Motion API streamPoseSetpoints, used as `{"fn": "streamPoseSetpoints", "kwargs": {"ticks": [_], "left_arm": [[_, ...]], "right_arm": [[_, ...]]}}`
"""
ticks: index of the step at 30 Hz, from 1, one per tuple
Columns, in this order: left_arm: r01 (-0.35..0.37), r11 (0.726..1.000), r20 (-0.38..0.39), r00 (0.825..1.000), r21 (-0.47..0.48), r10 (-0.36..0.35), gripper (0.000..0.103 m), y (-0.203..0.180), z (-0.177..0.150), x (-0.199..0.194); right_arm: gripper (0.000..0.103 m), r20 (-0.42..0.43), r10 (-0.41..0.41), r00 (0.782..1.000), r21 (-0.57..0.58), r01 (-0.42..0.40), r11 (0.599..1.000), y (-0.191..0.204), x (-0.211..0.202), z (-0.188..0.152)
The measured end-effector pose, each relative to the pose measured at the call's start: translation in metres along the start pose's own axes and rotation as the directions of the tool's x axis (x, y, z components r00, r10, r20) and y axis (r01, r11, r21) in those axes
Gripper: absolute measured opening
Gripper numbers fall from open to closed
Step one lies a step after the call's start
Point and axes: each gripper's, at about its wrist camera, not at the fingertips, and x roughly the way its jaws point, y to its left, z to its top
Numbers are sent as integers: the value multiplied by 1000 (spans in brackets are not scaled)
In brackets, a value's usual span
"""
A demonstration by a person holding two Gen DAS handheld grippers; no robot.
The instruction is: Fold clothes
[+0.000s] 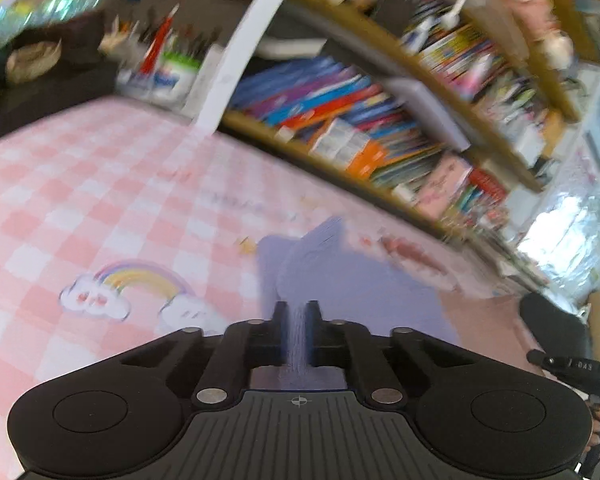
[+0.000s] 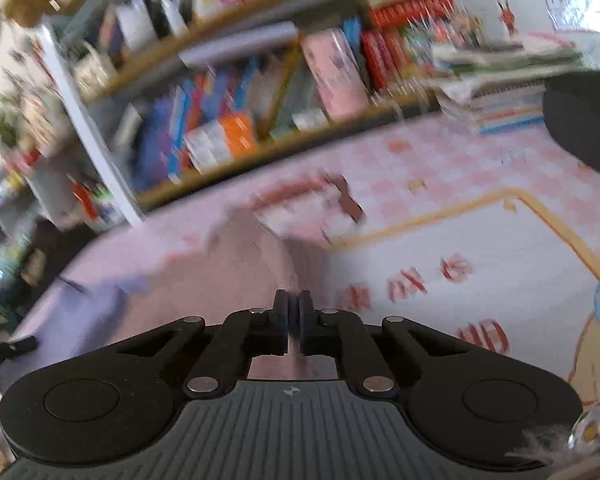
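A pale lilac garment [image 1: 340, 276] lies on the pink checked cover [image 1: 100, 200]. My left gripper [image 1: 298, 312] is shut on a raised fold of it, and the cloth runs up between the two pads. In the right wrist view the same garment [image 2: 140, 280] spreads to the left and looks pinker near the fingers. My right gripper [image 2: 293, 300] is shut on a pinch of the garment, whose cloth rises in a ridge just ahead of the tips. Both views are blurred.
Wooden bookshelves [image 1: 380, 128] packed with books run along the far edge of the cover. A white post [image 1: 240, 52] stands at the shelf's end. The other hand-held gripper [image 1: 568, 364] shows at the right edge. A stack of books [image 2: 500, 108] lies at the back right.
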Motion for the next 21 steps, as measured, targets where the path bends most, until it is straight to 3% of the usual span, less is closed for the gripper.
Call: {"fn": "streamPoseSetpoints", "kwargs": {"ticks": [2,4,9,13,17,19,21], "left_arm": [[39,999,45,998,16,-39,6,-9,7,-10],[18,999,47,999,33,-19,6,-11,11,-9],[-65,997,-54,997,-47,62,6,13,-5,17],[-68,997,-64,996,-33,66,7,15,-5,19],[-74,995,-40,996,66,77,13,5,7,13],[-89,983,-24,995,160,94,21,-5,18,15],[-93,964,-44,993,248,107,32,-16,27,26]], "right_arm": [[4,55,48,997,20,-49,999,1,-12,7],[4,69,27,997,1,-27,1000,4,-17,10],[4,-48,-74,996,19,75,997,-9,6,-5],[4,-72,-78,994,36,81,996,-15,13,-12],[15,-63,-83,995,-17,82,996,-9,12,-3],[23,-49,-98,994,-71,95,993,-4,13,9],[26,-37,-105,994,-143,99,985,4,19,22]]}}
